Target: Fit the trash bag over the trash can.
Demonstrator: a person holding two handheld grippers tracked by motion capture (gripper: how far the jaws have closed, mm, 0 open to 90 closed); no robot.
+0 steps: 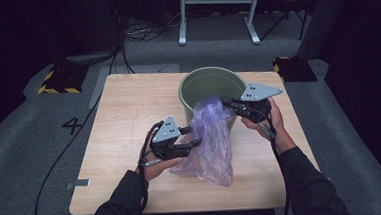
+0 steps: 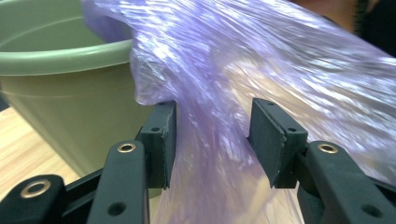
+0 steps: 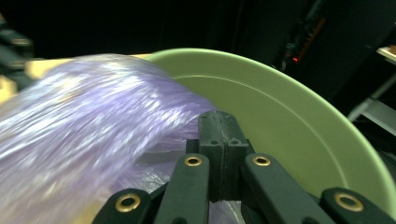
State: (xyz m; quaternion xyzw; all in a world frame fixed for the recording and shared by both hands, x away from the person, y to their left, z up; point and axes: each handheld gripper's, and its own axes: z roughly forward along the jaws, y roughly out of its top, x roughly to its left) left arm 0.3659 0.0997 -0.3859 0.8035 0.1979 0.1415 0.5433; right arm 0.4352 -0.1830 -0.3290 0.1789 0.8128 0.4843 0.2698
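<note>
Purple, thin and glossy, the plastic bag (image 1: pixel 211 136) hangs from the near rim of the green bucket (image 1: pixel 204 81) and trails down onto the wooden table (image 1: pixel 123 111), its lower end lying towards 6 o'clock of the bucket. The bucket stands upright at the far middle of the table, at 12 o'clock from the person.

Right tongs (image 1: pixel 227 104): brought together, the two black pads meeting face to face in the right gripper view, at the bucket's rim (image 3: pixel 289 107). Bag film (image 3: pixel 93 130) bunches against the pads at their 9 o'clock side and runs in beneath them; the upper edge of the bag appears pinched there, at the 5 o'clock point of the rim in the high view.

Left tongs (image 1: pixel 196 142): standing apart. In the left gripper view a fold of the bag (image 2: pixel 261 70) passes through the gap between the pads; the left-hand pad (image 2: pixel 163 140) touches the film, the other stands clear, so nothing is clamped. The bucket wall (image 2: pixel 70 102) lies at 10 o'clock of these tongs, just beside the bag.

Both hands rest low over the table, the left (image 1: pixel 157 164) at 7 o'clock of the bag, the right (image 1: pixel 269 122) at 2 o'clock.
</note>
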